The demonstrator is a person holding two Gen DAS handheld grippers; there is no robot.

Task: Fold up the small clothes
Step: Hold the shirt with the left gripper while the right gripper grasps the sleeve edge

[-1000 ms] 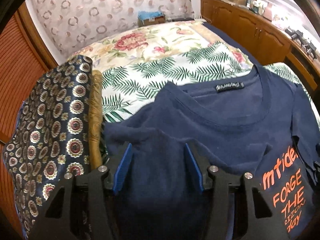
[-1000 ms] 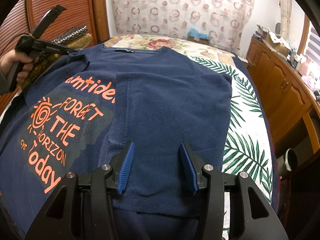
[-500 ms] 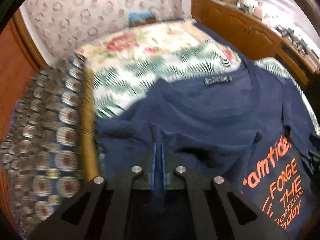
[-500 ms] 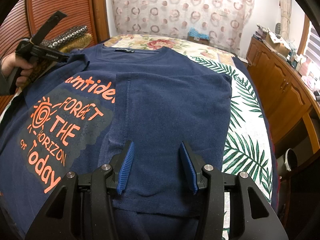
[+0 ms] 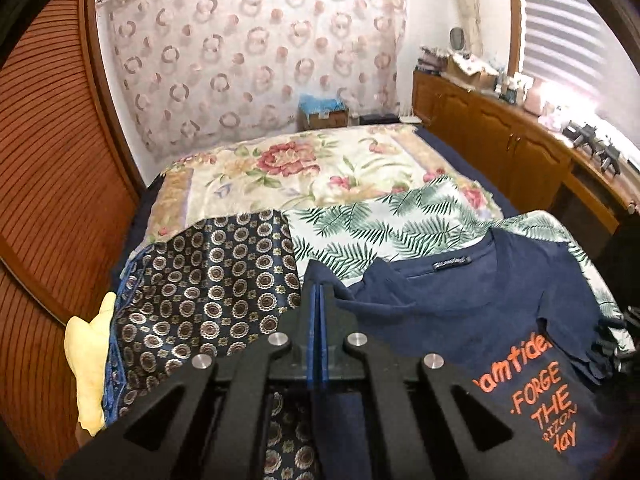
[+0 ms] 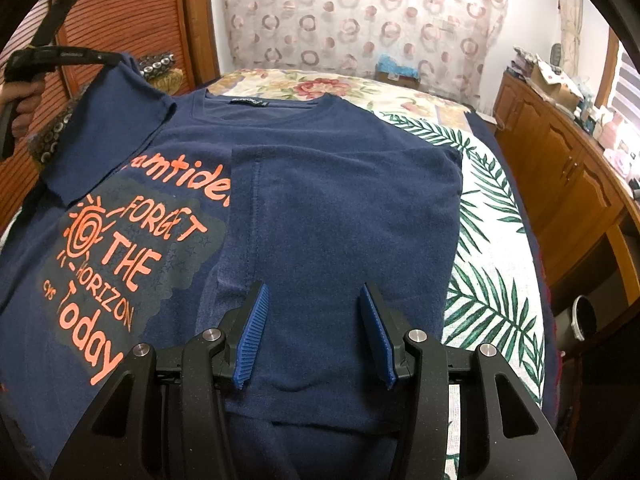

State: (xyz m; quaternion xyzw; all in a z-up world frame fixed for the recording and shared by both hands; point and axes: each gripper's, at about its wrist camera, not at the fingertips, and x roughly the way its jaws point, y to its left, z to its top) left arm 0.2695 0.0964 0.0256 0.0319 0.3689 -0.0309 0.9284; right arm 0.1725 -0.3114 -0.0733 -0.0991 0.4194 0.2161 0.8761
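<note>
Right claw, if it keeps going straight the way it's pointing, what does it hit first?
Most likely the navy T-shirt. The open right claw points down at the folded-over part lying flat on the bed, with nothing visible in between. How far off the cloth is, I can't tell.

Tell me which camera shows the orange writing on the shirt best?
The right wrist view: the orange writing on the navy T-shirt lies nearly whole and readable there, with its sun drawing. The left wrist view catches only a slanted strip of it at the lower right, letters cut off.
</note>
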